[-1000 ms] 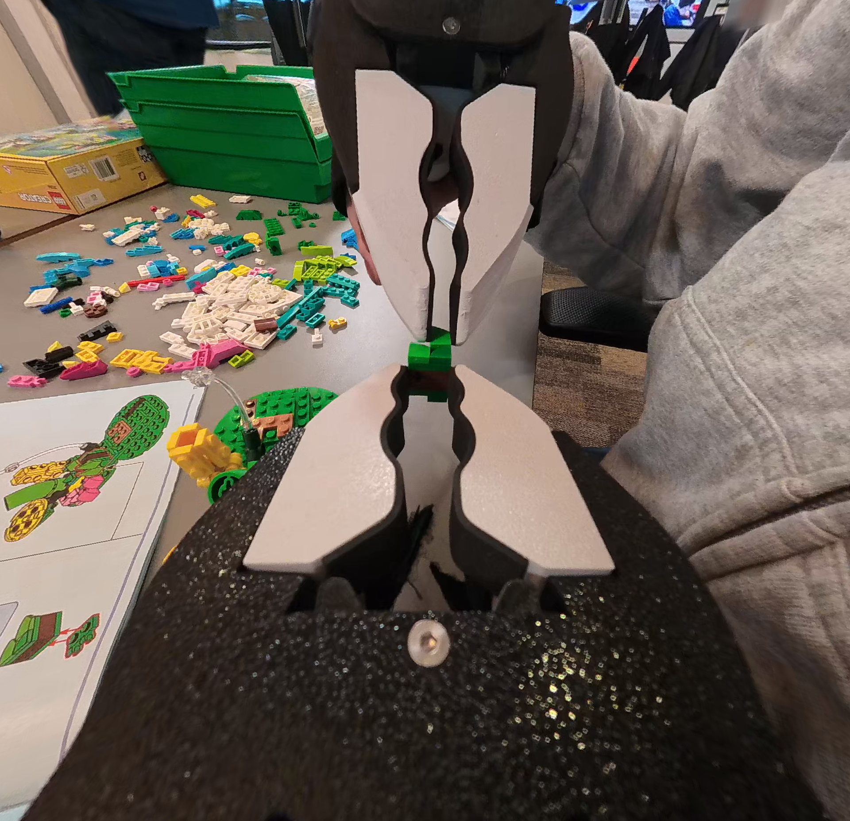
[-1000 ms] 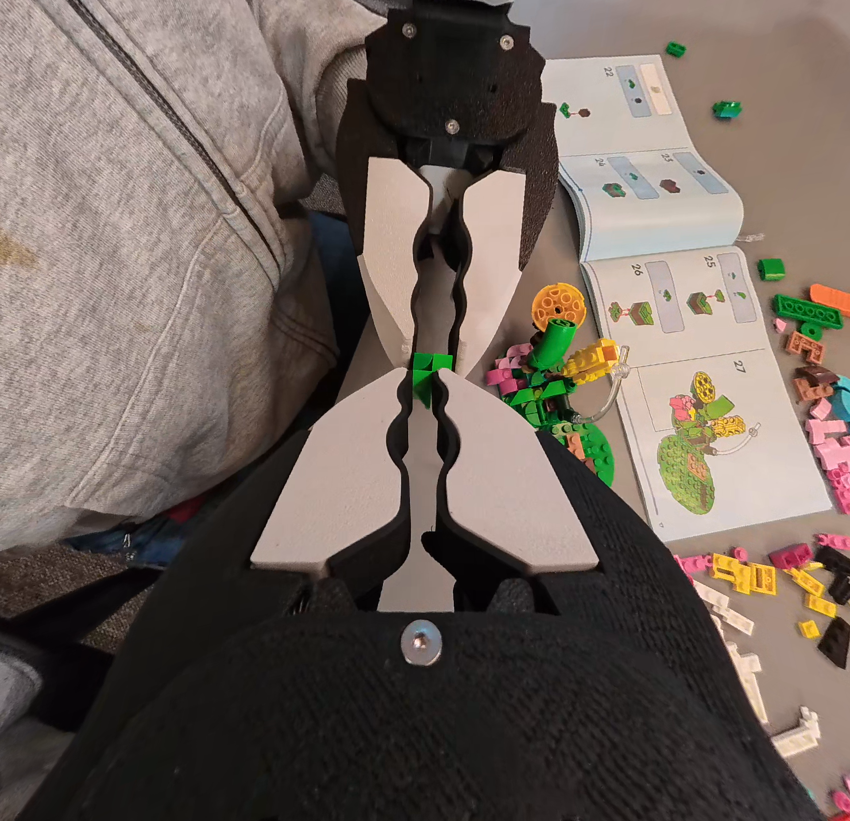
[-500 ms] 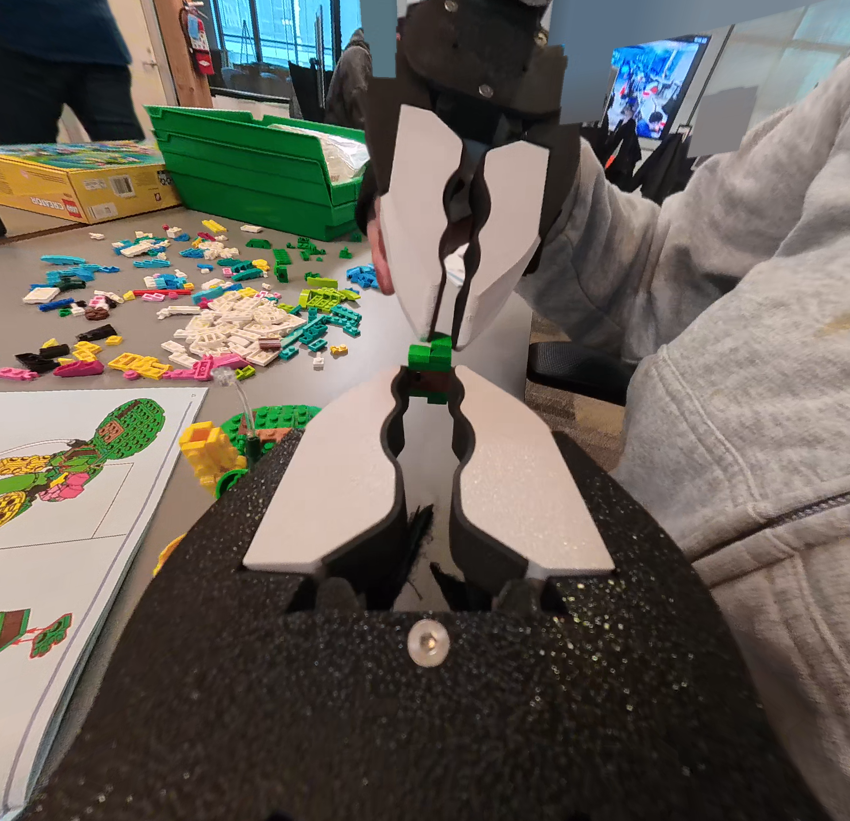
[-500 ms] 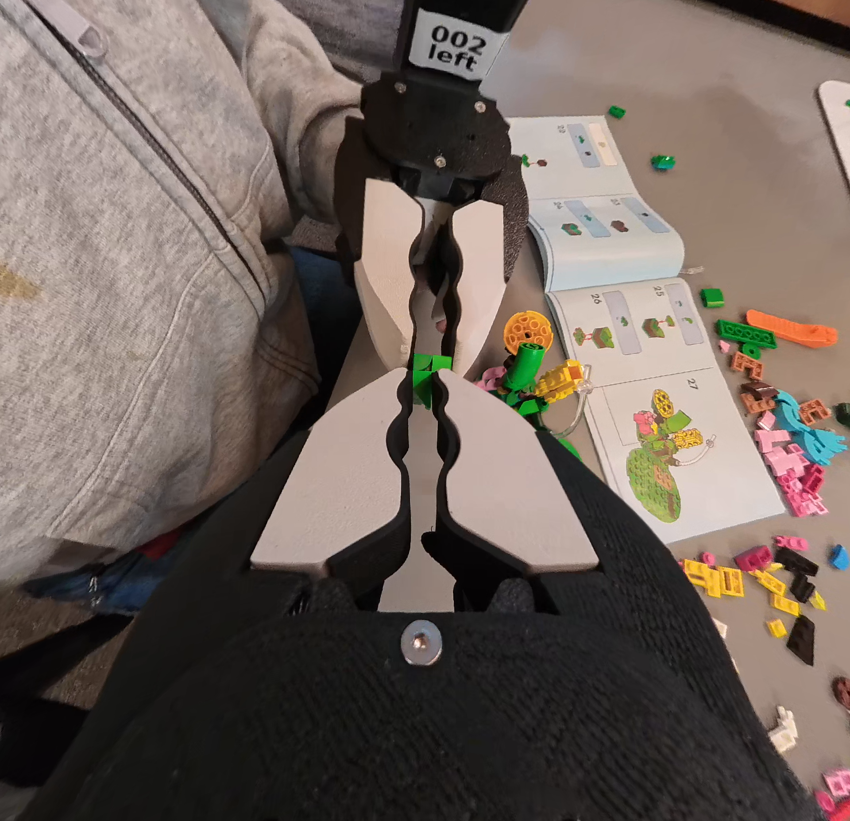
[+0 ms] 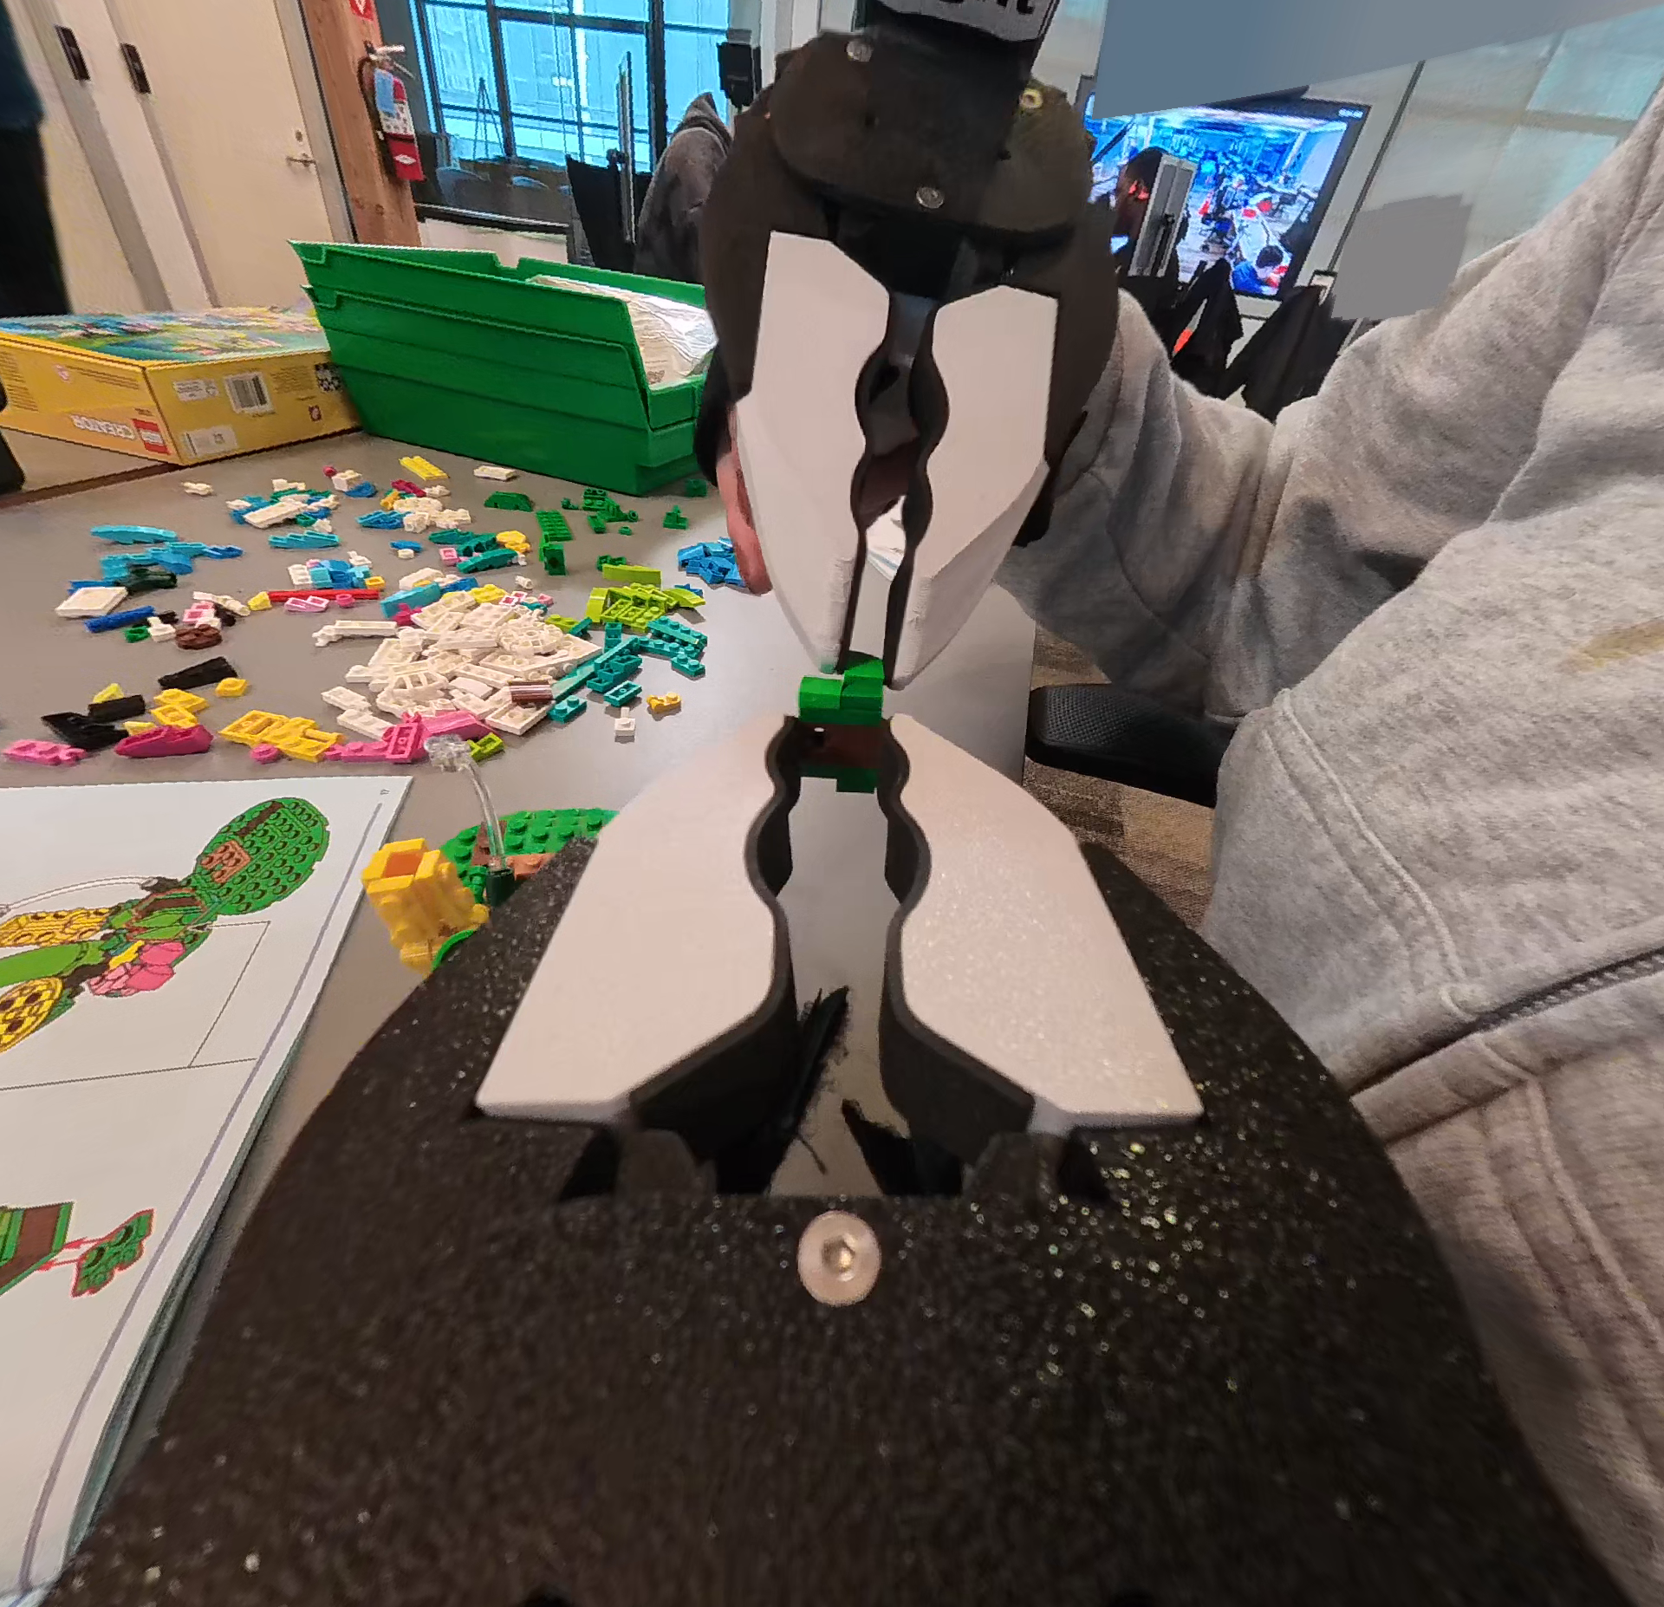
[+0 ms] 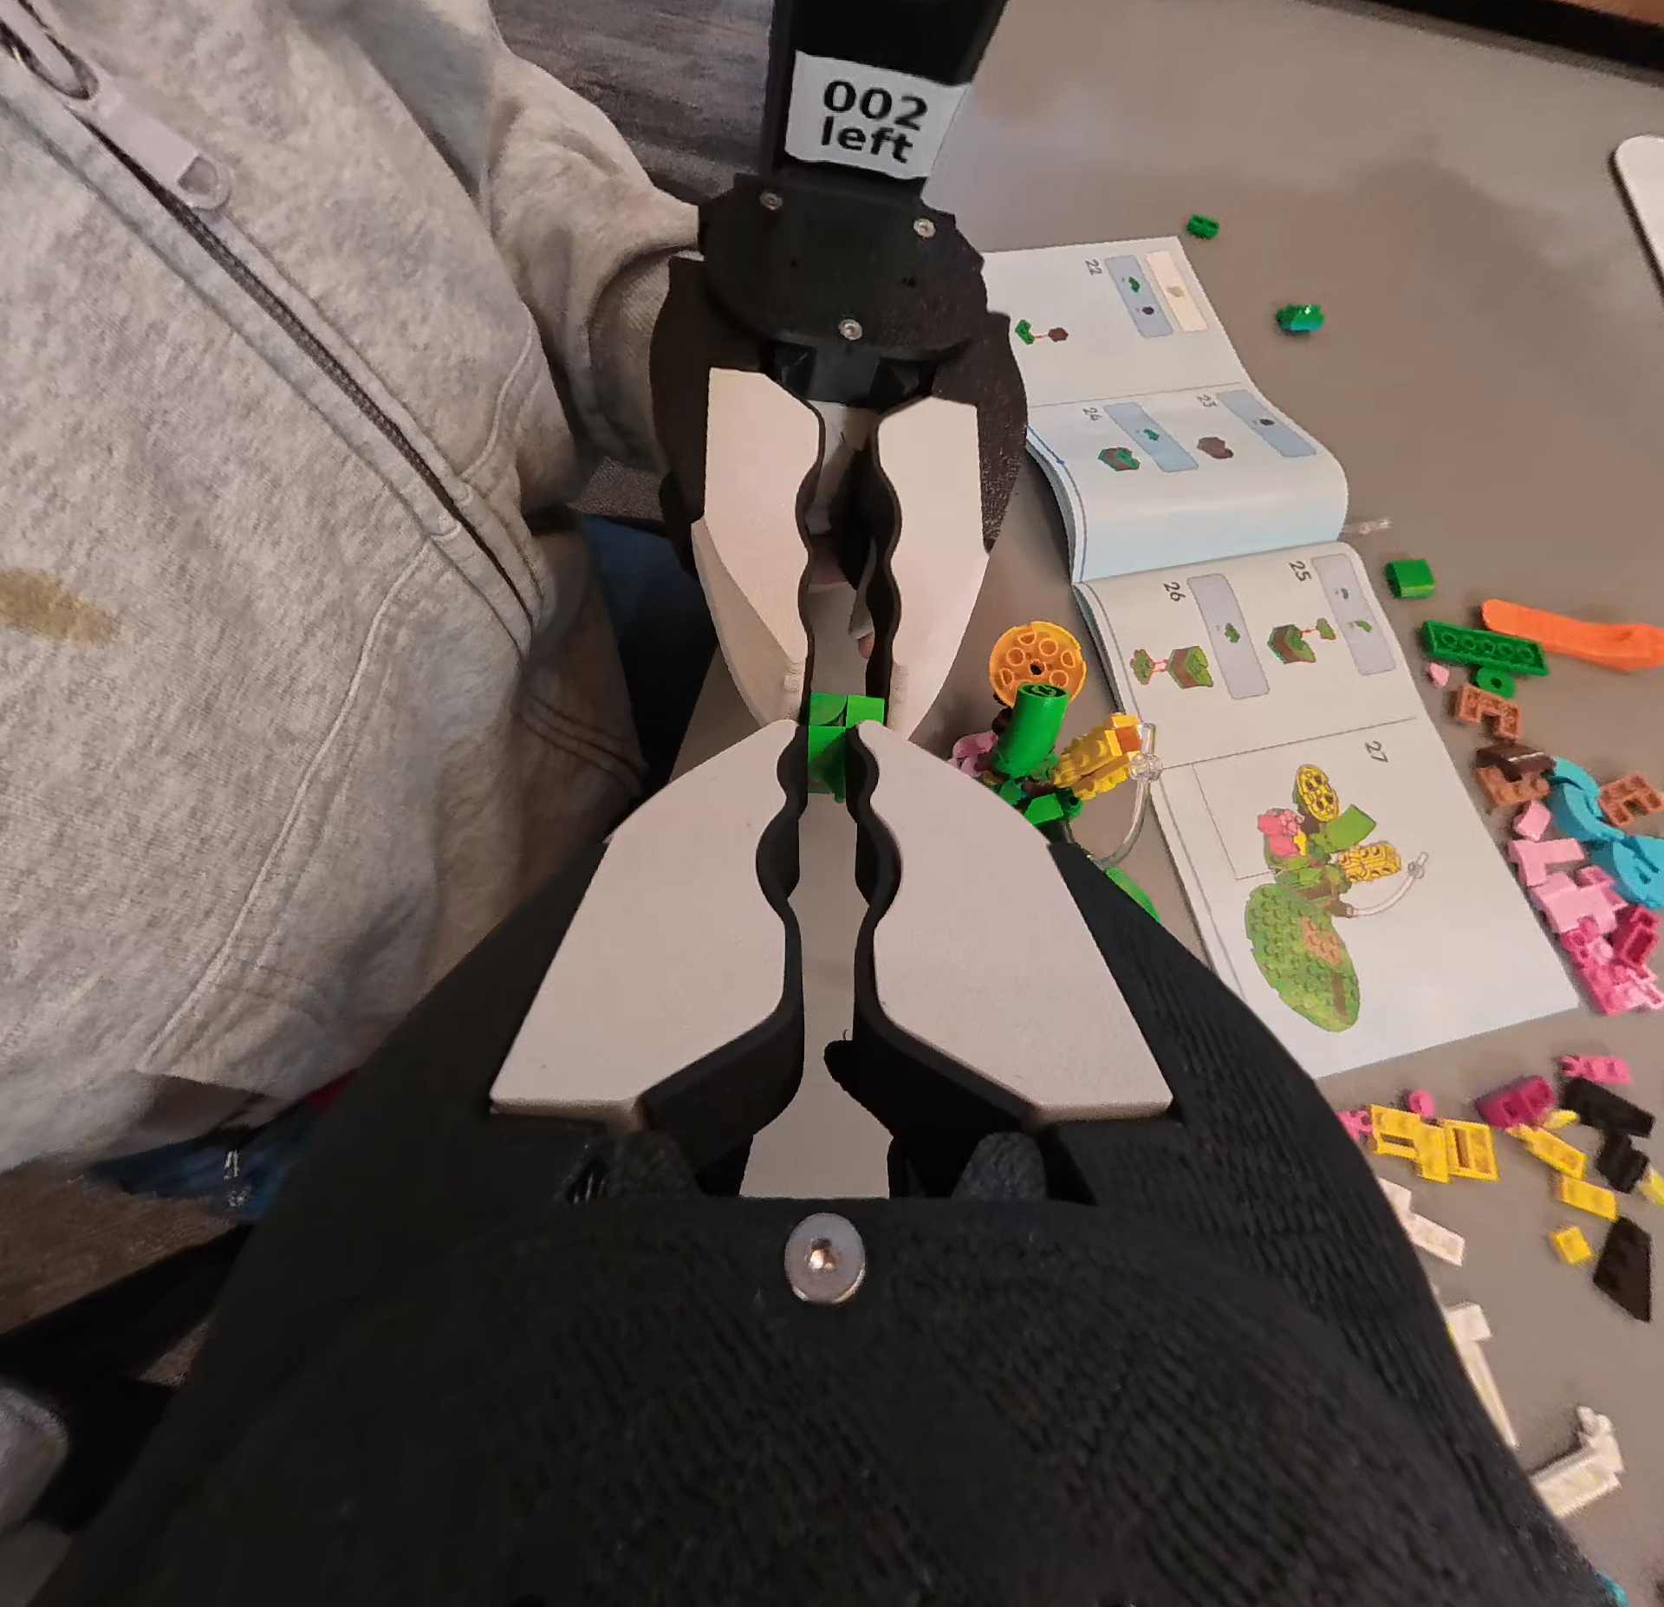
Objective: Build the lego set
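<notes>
A: Start big. What lies around the two tongs?

B: A grey tabletop (image 5: 738,753), with an open instruction booklet of pale blue pages (image 6: 1261,753) on it. At the far left stand stacked green plastic bins (image 5: 504,375) and a yellow cardboard box (image 5: 171,384). Loose small plastic bricks in many colours (image 5: 432,627) are spread between these and the booklet. Near the tongs stands a half-built brick flower model on a round green base (image 6: 1044,735). A grey hooded sleeve (image 5: 1351,528) fills the right side.

A: And the left gripper (image 5: 837,744)?

B: Narrowly parted, its pads pinching a small green-and-brown brick stack (image 5: 842,735) held above the table edge.

A: The right gripper (image 6: 824,740)?

B: Nearly pressed together, tips pinching a small bright green brick piece (image 6: 827,753) at the top of that same stack, tip to tip with the left one.

A: Anything unclear?

B: The seam between piece and stack is hard to make out. The flower model's base is partly hidden behind the gripper body, and the booklet is cut off at the frame's edge.
</notes>
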Demonstrator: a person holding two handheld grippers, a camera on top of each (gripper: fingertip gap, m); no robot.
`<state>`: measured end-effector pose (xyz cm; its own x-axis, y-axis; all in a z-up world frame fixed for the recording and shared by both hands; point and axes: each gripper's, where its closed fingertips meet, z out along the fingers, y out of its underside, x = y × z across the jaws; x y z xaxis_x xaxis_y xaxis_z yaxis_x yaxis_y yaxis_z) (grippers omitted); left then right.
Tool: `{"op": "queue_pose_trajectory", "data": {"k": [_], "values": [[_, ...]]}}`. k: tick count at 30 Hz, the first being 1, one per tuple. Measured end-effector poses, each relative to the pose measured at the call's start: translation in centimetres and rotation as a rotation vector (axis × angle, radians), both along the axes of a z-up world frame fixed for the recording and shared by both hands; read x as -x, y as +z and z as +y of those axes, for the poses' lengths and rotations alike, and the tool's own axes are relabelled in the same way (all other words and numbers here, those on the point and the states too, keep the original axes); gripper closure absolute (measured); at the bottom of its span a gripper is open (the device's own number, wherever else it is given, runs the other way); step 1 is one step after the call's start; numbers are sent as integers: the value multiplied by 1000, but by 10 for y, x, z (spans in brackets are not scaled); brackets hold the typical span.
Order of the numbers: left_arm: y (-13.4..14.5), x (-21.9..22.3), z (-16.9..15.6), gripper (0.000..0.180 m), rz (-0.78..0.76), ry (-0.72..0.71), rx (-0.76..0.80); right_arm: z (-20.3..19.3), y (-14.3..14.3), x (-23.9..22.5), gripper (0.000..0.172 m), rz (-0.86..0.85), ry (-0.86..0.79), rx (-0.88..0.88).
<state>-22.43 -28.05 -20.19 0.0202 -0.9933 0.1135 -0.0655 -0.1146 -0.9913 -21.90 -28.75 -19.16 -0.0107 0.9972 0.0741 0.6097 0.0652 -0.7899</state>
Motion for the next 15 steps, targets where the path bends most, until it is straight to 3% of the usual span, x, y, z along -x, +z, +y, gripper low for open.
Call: {"op": "queue_pose_trajectory", "data": {"k": [15], "values": [[-1, 0, -2, 165, 4, -4, -32, -1, -2, -3, 165, -25, 24, -10]]}}
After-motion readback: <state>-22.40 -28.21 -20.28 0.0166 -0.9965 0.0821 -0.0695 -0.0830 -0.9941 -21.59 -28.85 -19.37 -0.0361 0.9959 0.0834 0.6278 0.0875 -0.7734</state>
